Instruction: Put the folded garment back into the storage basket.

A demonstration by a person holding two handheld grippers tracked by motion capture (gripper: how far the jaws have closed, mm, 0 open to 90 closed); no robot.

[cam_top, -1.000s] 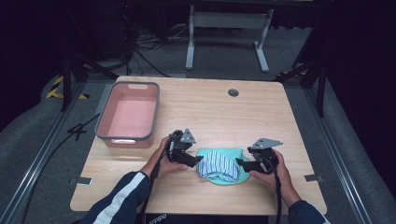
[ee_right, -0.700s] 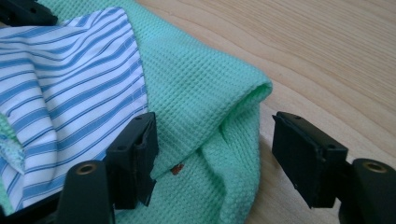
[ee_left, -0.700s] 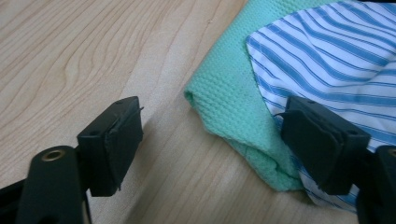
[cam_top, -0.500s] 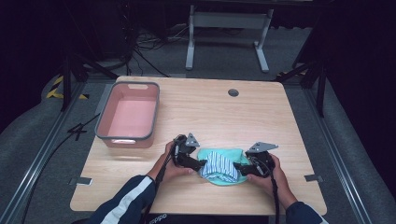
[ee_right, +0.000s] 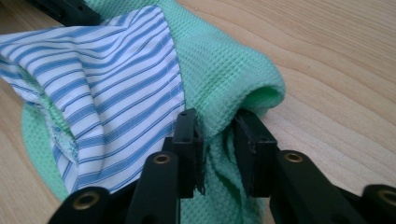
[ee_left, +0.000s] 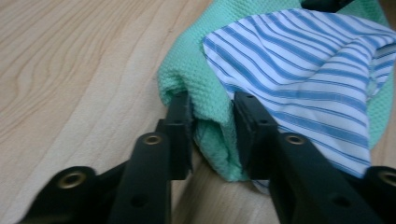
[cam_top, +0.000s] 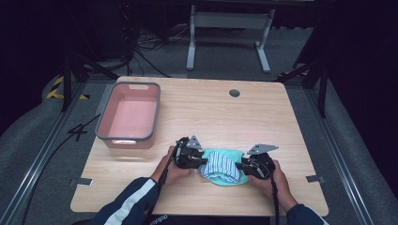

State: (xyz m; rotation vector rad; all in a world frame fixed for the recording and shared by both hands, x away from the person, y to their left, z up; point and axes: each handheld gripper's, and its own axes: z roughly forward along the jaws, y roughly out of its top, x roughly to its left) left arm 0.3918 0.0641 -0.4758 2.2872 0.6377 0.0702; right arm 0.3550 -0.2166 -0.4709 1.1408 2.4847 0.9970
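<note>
Pinching green cloth [cam_top: 225, 165] at nine and three o'clock, left gripper [ee_left: 212, 126] and right gripper [ee_right: 217, 140] just clamped on folds, striped cloth [cam_top: 223, 164] on top

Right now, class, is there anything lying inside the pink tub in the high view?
No, the pink tub shows a bare bottom; the green cloth lies on the table.

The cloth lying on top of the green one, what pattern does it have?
The top cloth has blue and white stripes, clearest in the left gripper view.
</note>
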